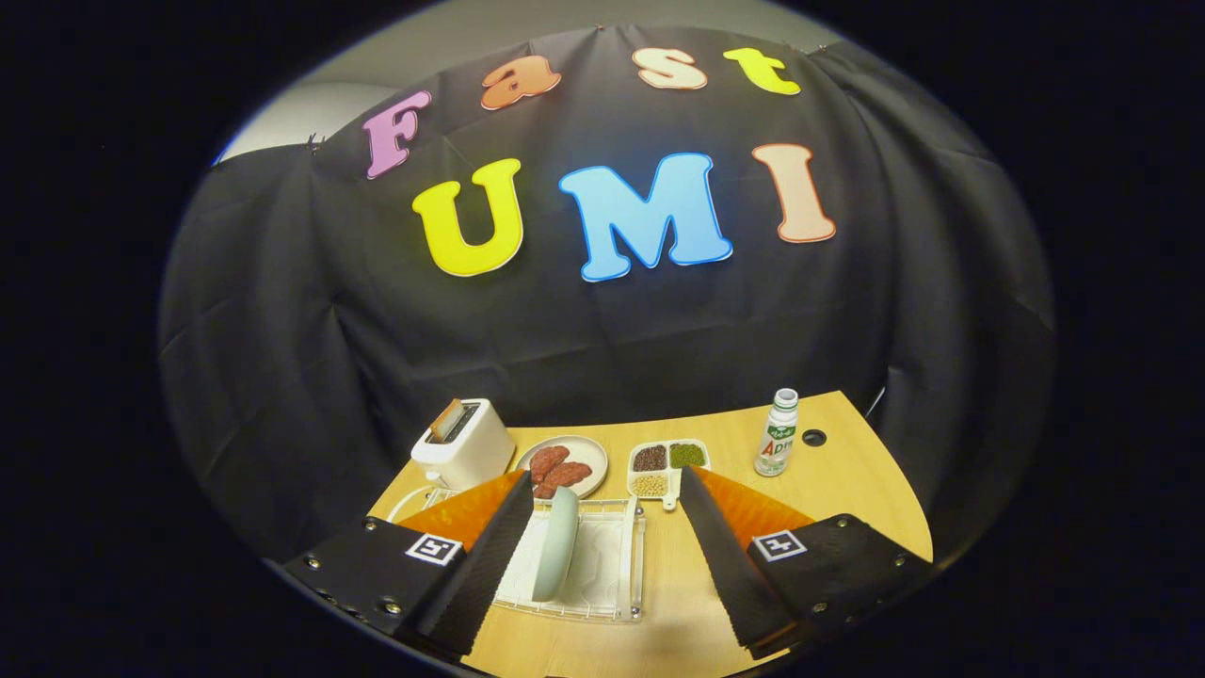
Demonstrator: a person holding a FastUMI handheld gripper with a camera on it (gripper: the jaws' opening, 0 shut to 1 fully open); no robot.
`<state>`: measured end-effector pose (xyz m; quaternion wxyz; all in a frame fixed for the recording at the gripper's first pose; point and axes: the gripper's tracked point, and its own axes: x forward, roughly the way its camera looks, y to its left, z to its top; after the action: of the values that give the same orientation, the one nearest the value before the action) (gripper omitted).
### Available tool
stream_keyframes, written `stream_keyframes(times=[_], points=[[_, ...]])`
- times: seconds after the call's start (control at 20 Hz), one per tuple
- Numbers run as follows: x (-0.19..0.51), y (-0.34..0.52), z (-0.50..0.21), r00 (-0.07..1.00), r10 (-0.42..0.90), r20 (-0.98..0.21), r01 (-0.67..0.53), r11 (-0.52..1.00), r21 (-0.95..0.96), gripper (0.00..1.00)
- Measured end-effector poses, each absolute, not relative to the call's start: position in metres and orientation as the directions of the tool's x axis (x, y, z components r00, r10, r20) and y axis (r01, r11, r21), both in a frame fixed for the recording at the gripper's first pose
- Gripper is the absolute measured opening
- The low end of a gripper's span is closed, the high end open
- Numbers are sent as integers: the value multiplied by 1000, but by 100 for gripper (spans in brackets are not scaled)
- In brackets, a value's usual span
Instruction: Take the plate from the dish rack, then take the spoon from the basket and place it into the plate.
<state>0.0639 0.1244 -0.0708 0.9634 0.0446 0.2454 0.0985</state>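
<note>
A pale green plate (557, 542) stands on edge in a white wire dish rack (617, 565) on the wooden table (847, 490). The rack lies just ahead of my fingers, partly covered by the left finger (490, 556). My gripper (602, 490) is open and holds nothing. The plate sits between the fingers, closer to the left one and apart from both. I cannot make out a spoon or a basket among the things on the table.
Beyond the rack stand a white toaster (464, 443) with a slice in its slot, a round plate with reddish meat pieces (563, 466), a small divided tray of grains (666, 466) and a white bottle (778, 433). Black cloth walls the booth behind the table.
</note>
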Motion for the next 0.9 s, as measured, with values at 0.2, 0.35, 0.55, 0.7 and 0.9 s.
stream_keyframes(times=[0.2, 0.35, 0.55, 0.7, 0.9], points=[[75, 150, -90, 822, 235, -518, -192, 972, 137, 96], [79, 161, -121, 757, 199, -622, -181, 979, 93, 96], [81, 176, -161, 662, 134, -738, -120, 990, 72, 97], [83, 185, -187, 620, 83, -780, -76, 996, 46, 96], [86, 191, -216, 563, 22, -826, -20, 1000, 13, 87]])
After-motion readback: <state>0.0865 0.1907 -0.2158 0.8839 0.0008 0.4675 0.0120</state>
